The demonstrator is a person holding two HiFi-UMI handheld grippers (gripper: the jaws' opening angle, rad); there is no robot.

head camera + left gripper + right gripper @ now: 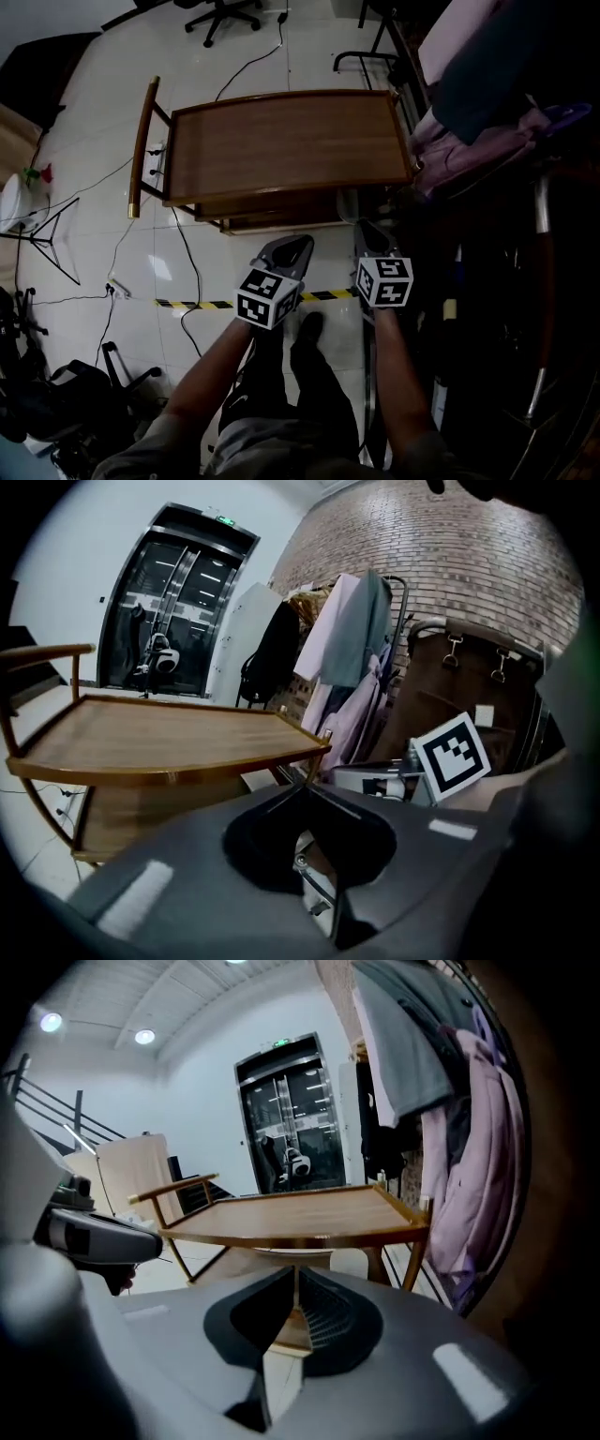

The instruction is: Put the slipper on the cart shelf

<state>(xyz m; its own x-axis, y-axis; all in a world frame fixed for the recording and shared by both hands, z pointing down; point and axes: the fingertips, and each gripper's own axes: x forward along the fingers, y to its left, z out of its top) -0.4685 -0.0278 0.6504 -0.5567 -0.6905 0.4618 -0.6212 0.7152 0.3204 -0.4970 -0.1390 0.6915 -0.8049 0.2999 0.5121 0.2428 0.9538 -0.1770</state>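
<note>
The wooden cart [281, 141] stands just ahead of me, its top tray bare and its lower shelf [272, 217] showing under the near edge. A pale shape [348, 201] lies low by the cart's near right corner; it may be the slipper, but I cannot tell. It shows again below the tray as a pale patch [352, 1262]. My left gripper [298, 242] and right gripper [367, 228] hover side by side just short of the cart. Both are shut with nothing between the jaws, as the left gripper [305, 787] and right gripper [295, 1269] show in their own views.
A clothes rack [469, 141] with pink and grey garments crowds the right side. Cables and a yellow-black tape strip [206, 304] cross the white floor. A tripod [37, 234] stands at the left and an office chair [225, 14] far behind the cart.
</note>
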